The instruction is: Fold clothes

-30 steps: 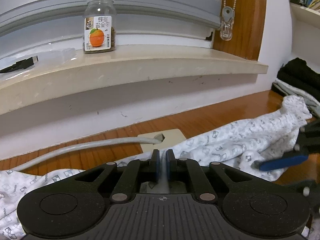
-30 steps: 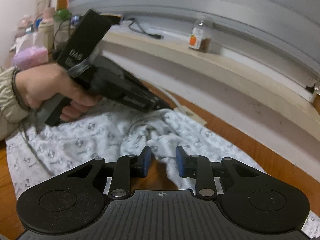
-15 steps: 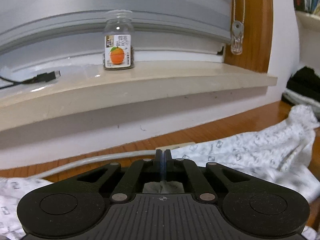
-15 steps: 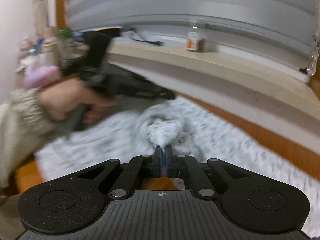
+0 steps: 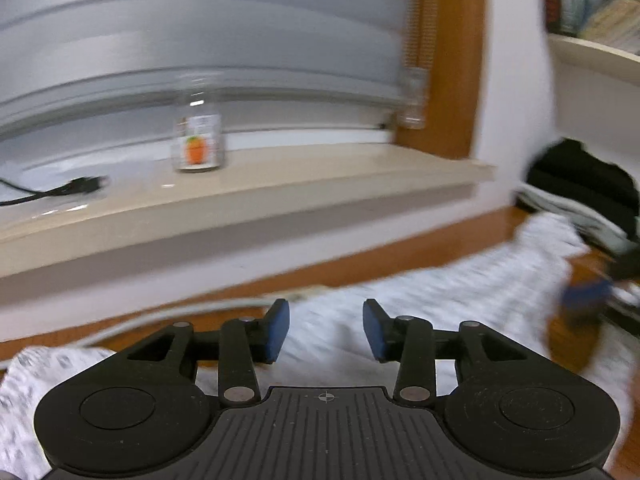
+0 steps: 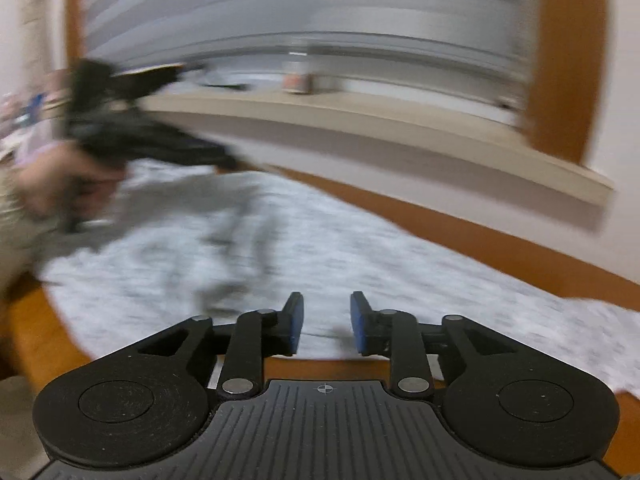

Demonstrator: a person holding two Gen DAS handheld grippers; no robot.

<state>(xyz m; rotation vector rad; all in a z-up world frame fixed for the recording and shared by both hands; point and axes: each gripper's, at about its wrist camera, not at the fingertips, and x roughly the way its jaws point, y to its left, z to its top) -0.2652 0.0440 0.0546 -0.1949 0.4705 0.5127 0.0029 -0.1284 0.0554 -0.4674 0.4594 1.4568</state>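
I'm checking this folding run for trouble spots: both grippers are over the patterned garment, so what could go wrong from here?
1. Both the left gripper and right gripper are opening with no cloth pinched, so the white patterned garment may slump out of shape.
2. A grey cable lies by the garment's edge and could snag.

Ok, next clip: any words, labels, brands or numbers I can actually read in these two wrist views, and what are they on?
None can be read.
Jar on the window ledge: label with an orange picture, its print blurred.
Same jar in the right wrist view: smeared.
Books on the shelf: spines blurred.
Patterned garment: only a small repeated motif, no letters.
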